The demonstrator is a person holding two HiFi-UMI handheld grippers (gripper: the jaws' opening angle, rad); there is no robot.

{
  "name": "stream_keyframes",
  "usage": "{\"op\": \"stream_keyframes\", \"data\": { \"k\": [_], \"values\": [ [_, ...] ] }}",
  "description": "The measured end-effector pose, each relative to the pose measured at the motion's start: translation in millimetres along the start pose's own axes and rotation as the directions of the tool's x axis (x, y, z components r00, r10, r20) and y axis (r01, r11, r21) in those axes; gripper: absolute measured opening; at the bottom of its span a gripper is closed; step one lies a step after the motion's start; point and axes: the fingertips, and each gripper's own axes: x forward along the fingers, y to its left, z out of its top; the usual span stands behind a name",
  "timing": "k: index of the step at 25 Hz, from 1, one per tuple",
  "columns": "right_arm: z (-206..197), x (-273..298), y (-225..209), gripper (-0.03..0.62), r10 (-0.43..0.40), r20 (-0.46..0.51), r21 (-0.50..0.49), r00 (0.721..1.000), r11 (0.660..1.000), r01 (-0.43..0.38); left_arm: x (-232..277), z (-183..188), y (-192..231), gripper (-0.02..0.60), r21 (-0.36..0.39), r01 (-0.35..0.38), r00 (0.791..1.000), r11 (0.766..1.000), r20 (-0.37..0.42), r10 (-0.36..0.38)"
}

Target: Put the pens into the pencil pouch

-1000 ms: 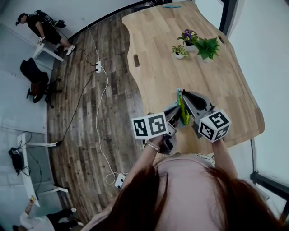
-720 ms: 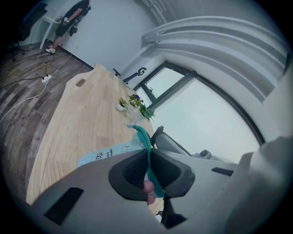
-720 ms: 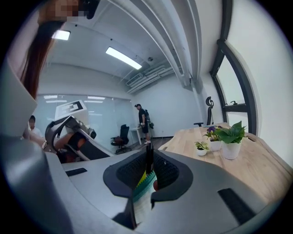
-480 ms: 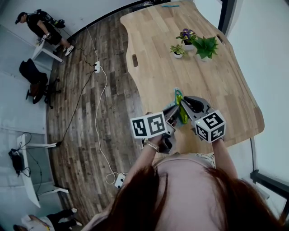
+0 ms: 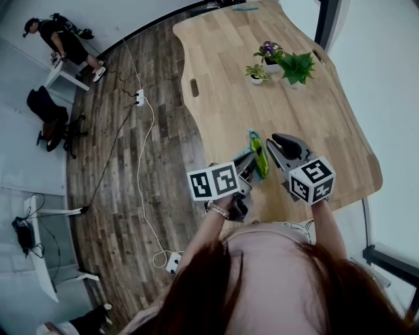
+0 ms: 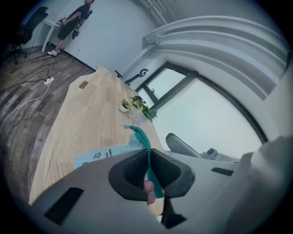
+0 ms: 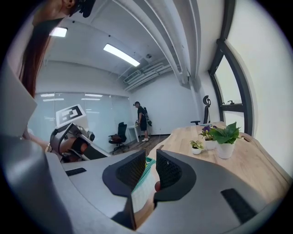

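Note:
The pencil pouch [image 5: 256, 154], pale blue with a teal-green zipper edge, hangs over the near part of the wooden table [image 5: 229, 85]. My left gripper [image 5: 251, 161] is shut on its zipper edge; in the left gripper view the teal zipper [image 6: 139, 137] runs pinched between the pads of the left gripper [image 6: 149, 161]. My right gripper [image 5: 273, 144] stands just right of the pouch. Its jaws have just been opening; in the right gripper view the pouch [image 7: 145, 177] shows in the gap of the right gripper [image 7: 150, 167], unpressed. Small pink rounded ends [image 6: 147, 185] show under the zipper. No pen is plainly visible.
Three small potted plants [image 5: 296, 67] stand at the table's far right, and a blue item [image 5: 249, 8] lies at the far end. The table's near edge is just below my grippers. A white cable [image 5: 141, 163] and a chair [image 5: 49, 114] are on the floor at left.
The right gripper has drawn away to the right of the pouch and its jaws stand wider. The left gripper keeps its hold; the pouch sits slightly higher and more upright.

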Motion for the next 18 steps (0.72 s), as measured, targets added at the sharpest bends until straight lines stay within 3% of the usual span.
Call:
{"op": "stream_keyframes", "data": {
  "k": [8,18],
  "values": [
    [-3,-21,-27,0.05,-0.081,-0.027,0.032,0.996,0.996,0.082,1,-5,3,0.015,0.045,-0.019,1.0,0.999,-0.01,0.019],
    [-35,-46,-65,0.038,-0.172,-0.15,0.034,0.974,0.983,0.179,5,-9,2,0.015,0.05,-0.016,1.0,0.999,-0.025,0.017]
  ]
}}
